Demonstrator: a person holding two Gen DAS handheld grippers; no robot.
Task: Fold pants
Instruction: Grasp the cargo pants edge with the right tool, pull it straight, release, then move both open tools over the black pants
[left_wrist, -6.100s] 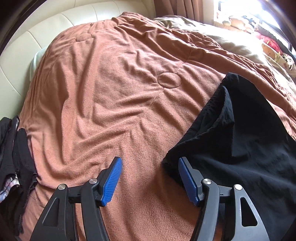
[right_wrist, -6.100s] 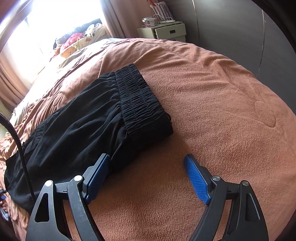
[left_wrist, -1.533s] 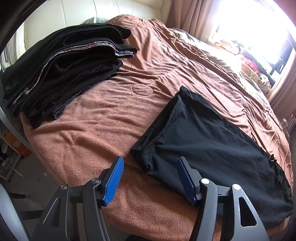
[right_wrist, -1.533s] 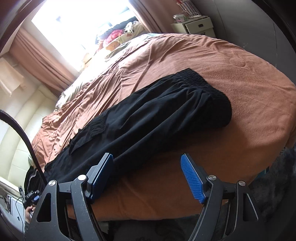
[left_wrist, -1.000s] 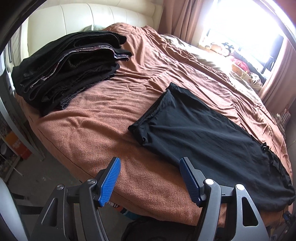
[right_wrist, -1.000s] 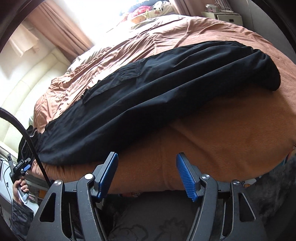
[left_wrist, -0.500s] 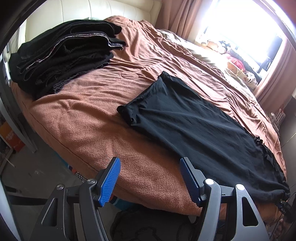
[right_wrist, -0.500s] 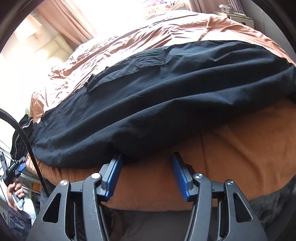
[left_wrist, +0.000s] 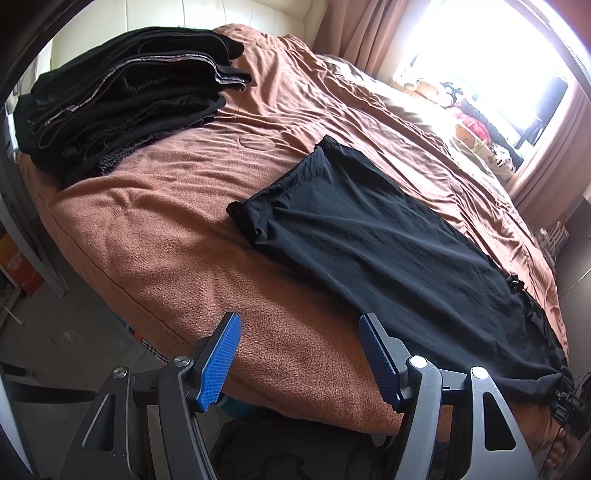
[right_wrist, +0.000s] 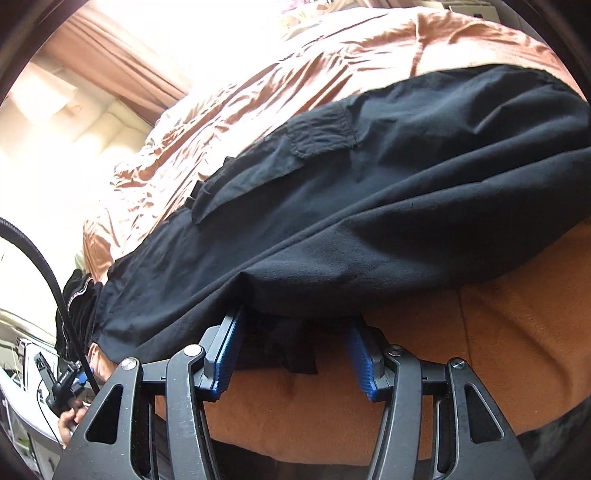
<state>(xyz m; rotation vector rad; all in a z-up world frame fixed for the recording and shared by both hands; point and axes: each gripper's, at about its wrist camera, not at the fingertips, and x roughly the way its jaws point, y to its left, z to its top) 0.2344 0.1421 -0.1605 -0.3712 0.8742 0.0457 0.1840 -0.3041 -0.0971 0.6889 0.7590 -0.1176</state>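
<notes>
Black pants (left_wrist: 369, 236) lie lengthwise on the brown bedspread (left_wrist: 155, 206), folded leg over leg, hems toward the far left. My left gripper (left_wrist: 299, 354) is open and empty at the bed's near edge, just left of the pants' near edge. In the right wrist view the pants (right_wrist: 369, 206) fill the frame and their near edge hangs over the bed's side. My right gripper (right_wrist: 291, 350) is open, with that hanging edge between its blue pads (right_wrist: 227, 354), not clamped.
A stack of folded dark clothes (left_wrist: 122, 99) sits at the bed's far left by the white headboard (left_wrist: 207, 14). Pillows and toys (left_wrist: 469, 122) lie by the bright window. The floor (left_wrist: 62, 321) drops off below the bed's edge.
Both grippers pulled back from on the bed to its near edge. Over the last second the right gripper moved in under the pants' hanging edge and its jaws narrowed a little.
</notes>
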